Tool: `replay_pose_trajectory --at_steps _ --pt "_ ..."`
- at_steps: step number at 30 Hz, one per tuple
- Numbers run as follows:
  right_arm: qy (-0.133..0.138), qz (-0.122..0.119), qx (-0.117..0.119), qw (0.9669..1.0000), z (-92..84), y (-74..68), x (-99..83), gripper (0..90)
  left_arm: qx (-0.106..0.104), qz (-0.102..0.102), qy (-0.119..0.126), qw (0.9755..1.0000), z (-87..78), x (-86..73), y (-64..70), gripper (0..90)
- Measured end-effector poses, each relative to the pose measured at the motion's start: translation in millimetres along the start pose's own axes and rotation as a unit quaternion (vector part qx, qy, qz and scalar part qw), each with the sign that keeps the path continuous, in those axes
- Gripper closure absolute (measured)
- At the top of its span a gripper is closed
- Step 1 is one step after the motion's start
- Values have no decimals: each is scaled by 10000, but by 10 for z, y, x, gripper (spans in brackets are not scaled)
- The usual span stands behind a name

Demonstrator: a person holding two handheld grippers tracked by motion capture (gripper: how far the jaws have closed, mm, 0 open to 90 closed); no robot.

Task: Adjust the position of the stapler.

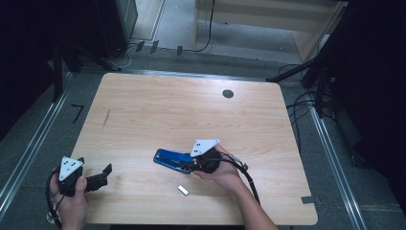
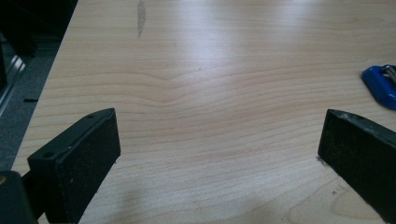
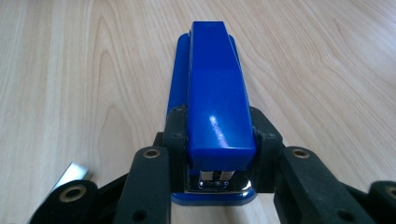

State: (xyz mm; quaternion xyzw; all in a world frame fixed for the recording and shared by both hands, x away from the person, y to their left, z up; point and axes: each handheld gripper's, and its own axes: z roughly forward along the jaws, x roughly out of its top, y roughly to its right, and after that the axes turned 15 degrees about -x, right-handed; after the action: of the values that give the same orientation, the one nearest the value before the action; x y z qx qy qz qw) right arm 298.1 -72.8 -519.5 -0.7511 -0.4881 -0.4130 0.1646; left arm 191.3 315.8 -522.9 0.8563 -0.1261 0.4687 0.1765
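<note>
Right gripper [image 3: 217, 140] fingers clamp blue stapler [image 3: 215, 98]; left gripper [image 2: 219, 154] fingers wide, empty.

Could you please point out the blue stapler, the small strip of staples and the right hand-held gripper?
blue stapler [image 3: 217, 88], right gripper view, top cover.
strip of staples [image 1: 183, 190], high view, its middle.
right hand-held gripper [image 3: 219, 154], right gripper view, between its jaws.

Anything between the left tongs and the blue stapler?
Nothing visible. Bare table lies between the open left tongs and the stapler. The right tongs already clamp its near end; a small metal strip lies off that line.
</note>
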Motion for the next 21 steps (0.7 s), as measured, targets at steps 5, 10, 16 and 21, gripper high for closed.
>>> replay_pose_trajectory --at_steps 5,10,16,21 --pt "17 41 -36 10000 -124 -2 -115 671 -69 82 -22 9999 17 0 51 0" --pt "28 43 -55 10000 -225 -11 -209 671 -142 206 -47 9997 47 8 128 0" --pt "41 52 -36 10000 -313 -24 -286 671 -264 312 -90 9991 78 14 216 0" --pt "38 110 -40 9999 -356 -52 -319 669 -361 393 -112 9985 117 20 294 0"
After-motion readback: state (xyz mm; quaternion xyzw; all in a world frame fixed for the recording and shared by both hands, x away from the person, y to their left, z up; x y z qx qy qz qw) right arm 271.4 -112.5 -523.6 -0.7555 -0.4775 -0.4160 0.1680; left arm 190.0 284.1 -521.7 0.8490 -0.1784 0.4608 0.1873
